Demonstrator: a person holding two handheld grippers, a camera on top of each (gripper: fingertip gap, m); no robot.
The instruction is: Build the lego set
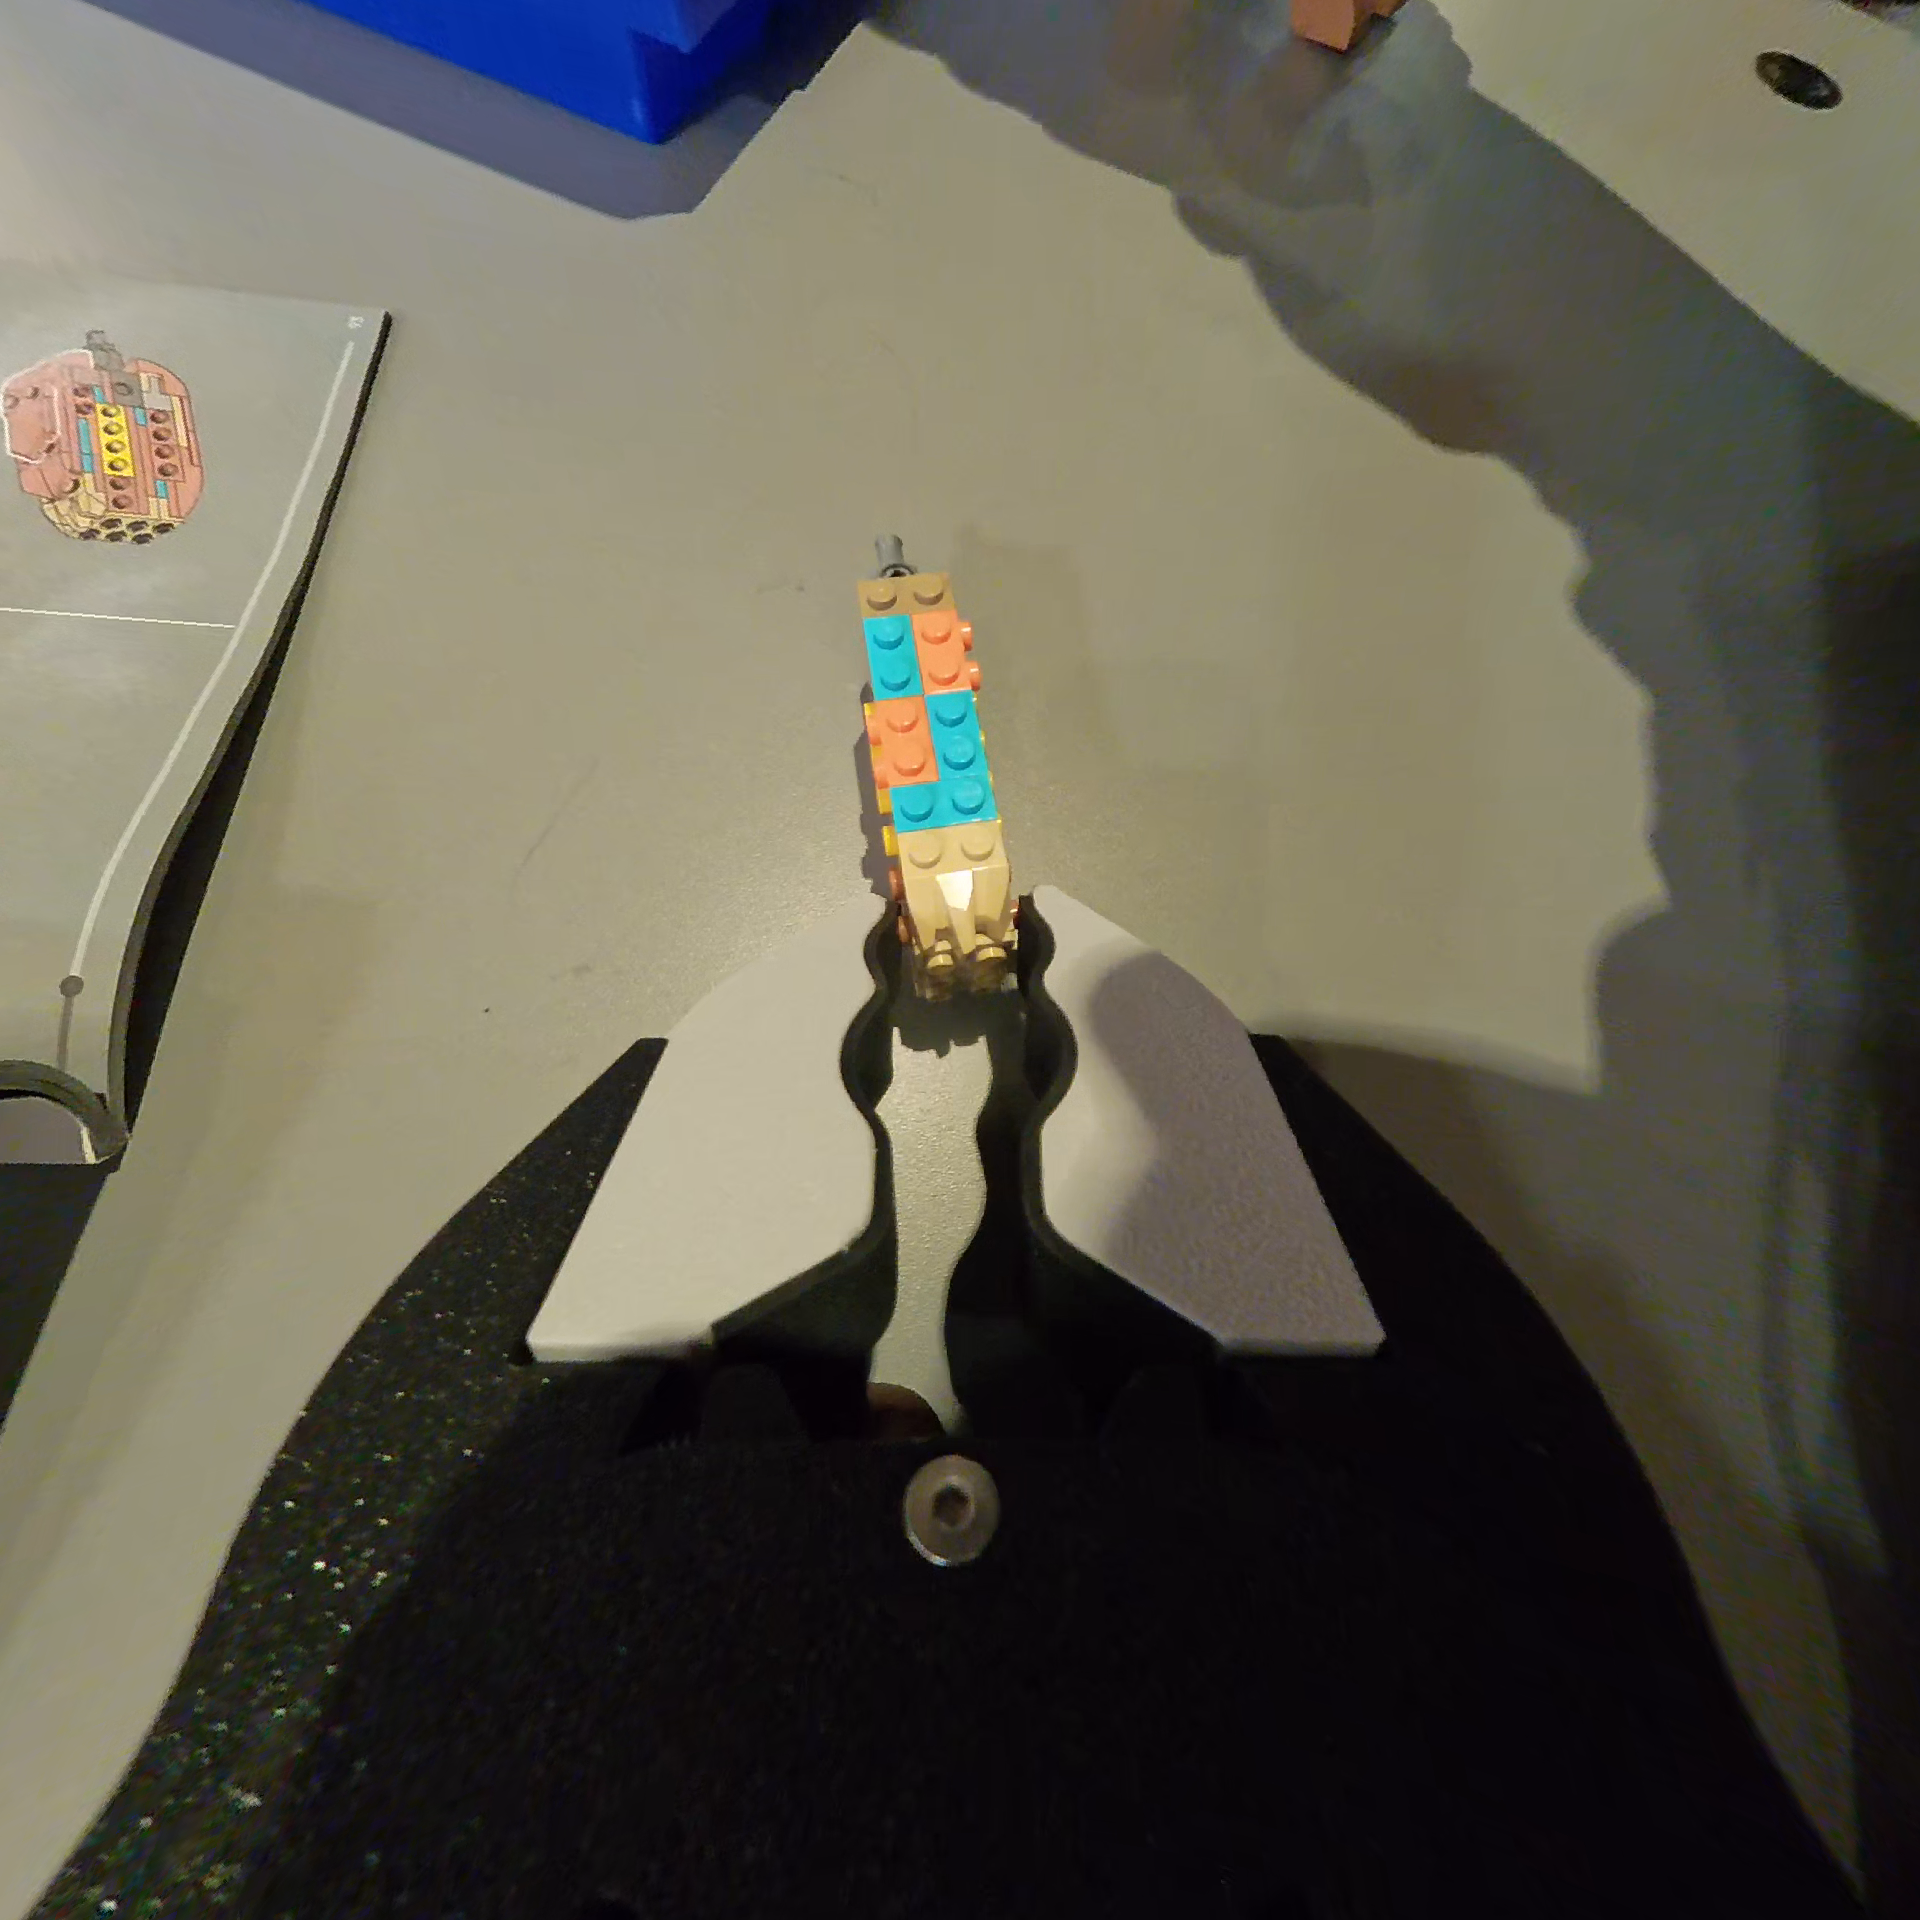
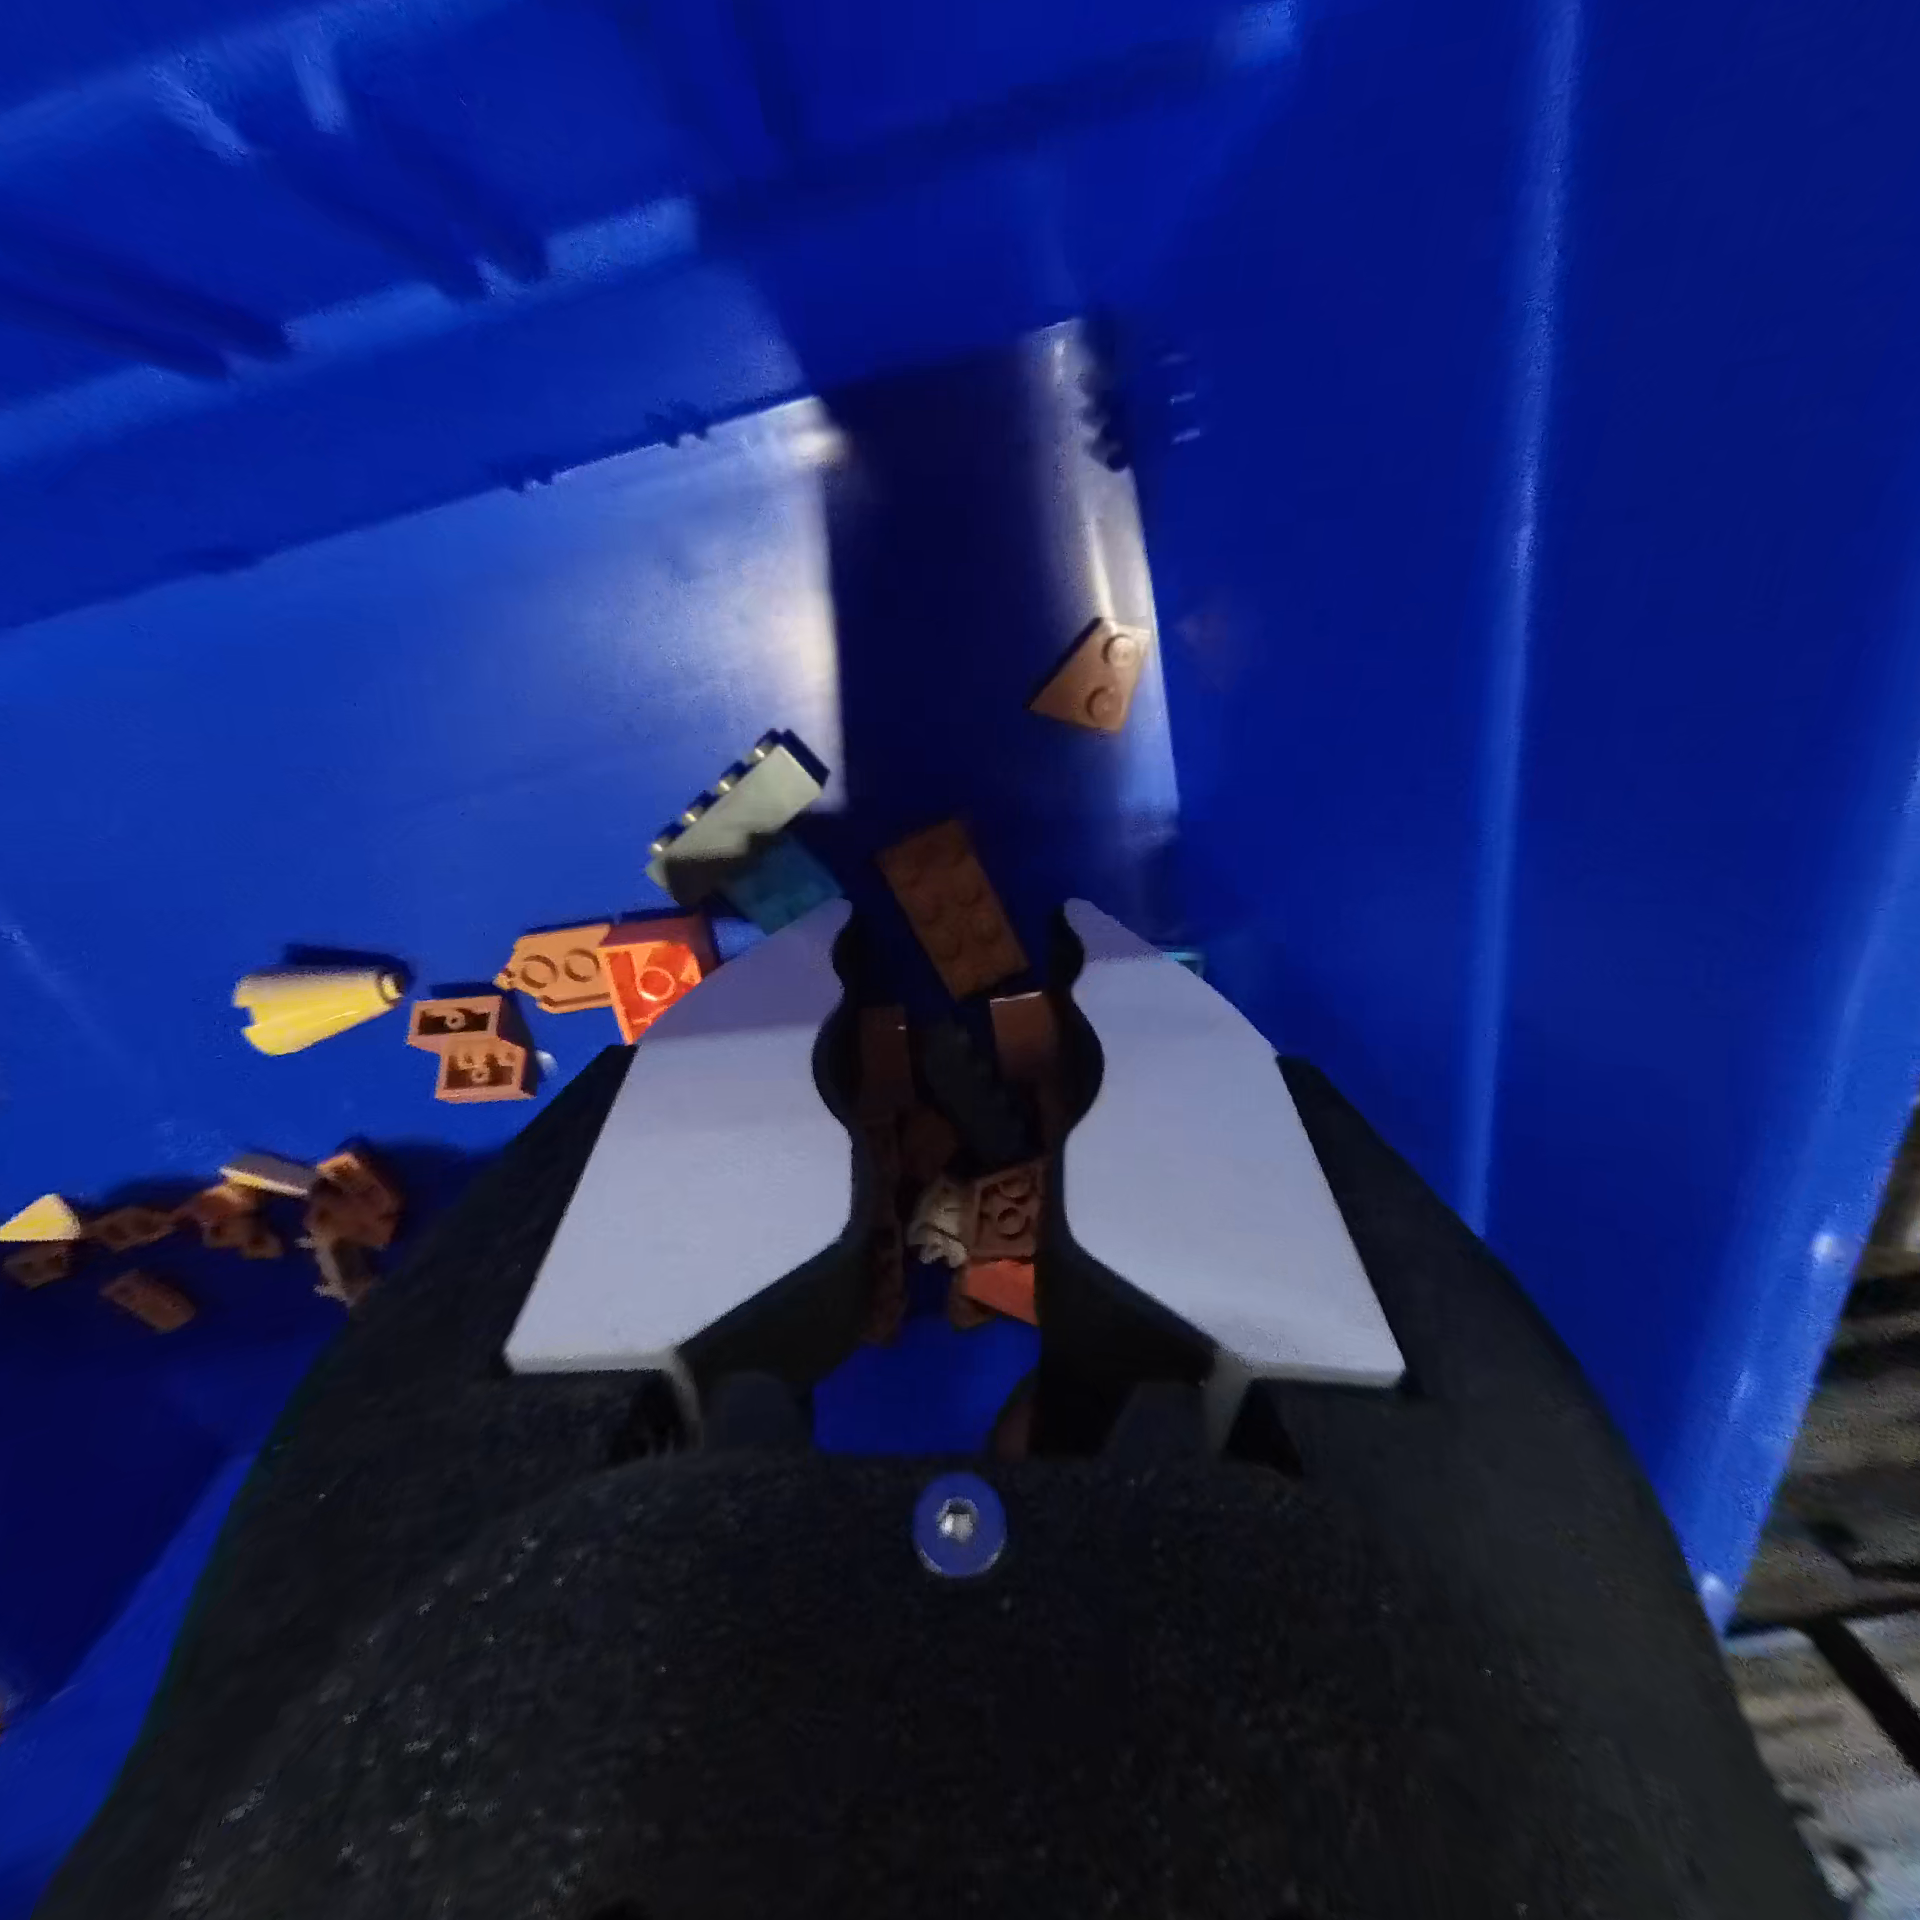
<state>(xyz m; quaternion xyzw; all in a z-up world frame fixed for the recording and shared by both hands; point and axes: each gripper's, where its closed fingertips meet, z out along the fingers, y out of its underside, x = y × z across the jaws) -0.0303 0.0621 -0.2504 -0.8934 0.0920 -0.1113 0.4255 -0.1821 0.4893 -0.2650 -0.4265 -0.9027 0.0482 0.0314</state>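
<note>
In the left wrist view a long narrow Lego assembly [image 1: 930,727] of teal, orange and tan bricks with a grey pin at its far end lies on the grey table. My left gripper [image 1: 961,920] is shut on its near tan end. In the right wrist view my right gripper [image 2: 956,925] is inside a blue bin [image 2: 1455,520], open. A dark brown plate [image 2: 951,904] lies tilted between its fingertips, apart from both. More brown bricks [image 2: 1003,1210] lie piled under the gap between the fingers.
An open instruction booklet [image 1: 156,623] lies at the left of the table, and the blue bin's corner [image 1: 623,62] shows at the top. Loose pieces on the bin floor include a yellow cone [image 2: 312,1003], an orange-red brick [image 2: 655,977], a grey plate [image 2: 743,821] and a tan wedge [image 2: 1096,675]. The tips of one gripper are about 45 cm away from the tips of the other.
</note>
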